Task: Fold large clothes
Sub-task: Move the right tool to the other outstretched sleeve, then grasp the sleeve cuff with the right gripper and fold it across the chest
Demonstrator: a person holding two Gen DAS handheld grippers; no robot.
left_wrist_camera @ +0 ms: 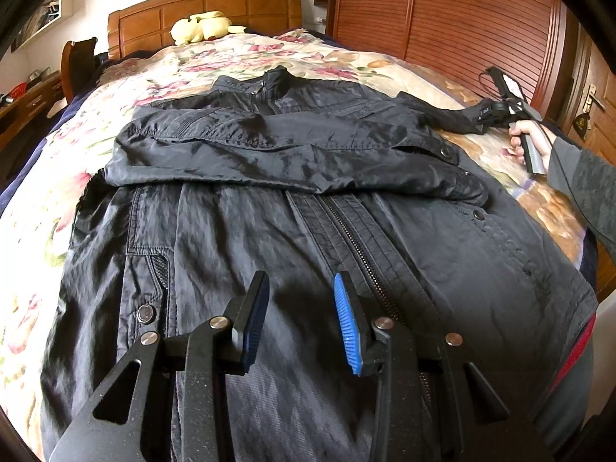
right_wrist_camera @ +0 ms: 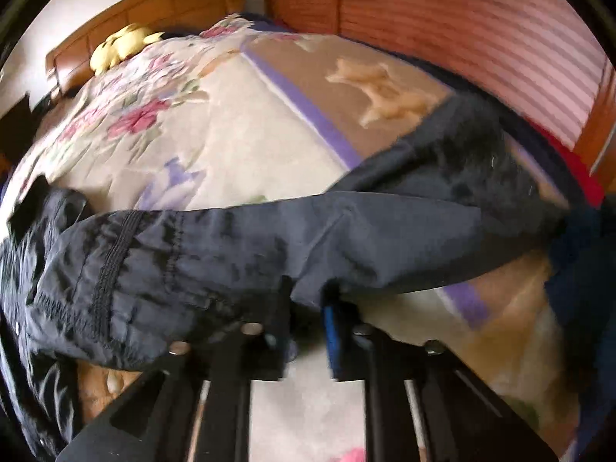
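Observation:
A large dark jacket (left_wrist_camera: 308, 200) lies front-up on the floral bedspread (left_wrist_camera: 215, 57), zipper up the middle. Its left sleeve is folded across the chest. My left gripper (left_wrist_camera: 300, 300) is open and empty, hovering just above the jacket's lower front beside the zipper. My right gripper (left_wrist_camera: 481, 115) is at the far right of the bed, shut on the jacket's right sleeve (left_wrist_camera: 435, 111). In the right wrist view the gripper (right_wrist_camera: 306, 300) pinches the sleeve (right_wrist_camera: 269, 246), which hangs lifted above the bedspread (right_wrist_camera: 238, 146).
A yellow plush toy (left_wrist_camera: 202, 27) sits by the wooden headboard (left_wrist_camera: 204, 11). A wooden wardrobe (left_wrist_camera: 462, 23) stands along the bed's right side, with a door (left_wrist_camera: 593, 107) beyond. A dark chair (left_wrist_camera: 79, 65) and desk (left_wrist_camera: 27, 104) stand on the left.

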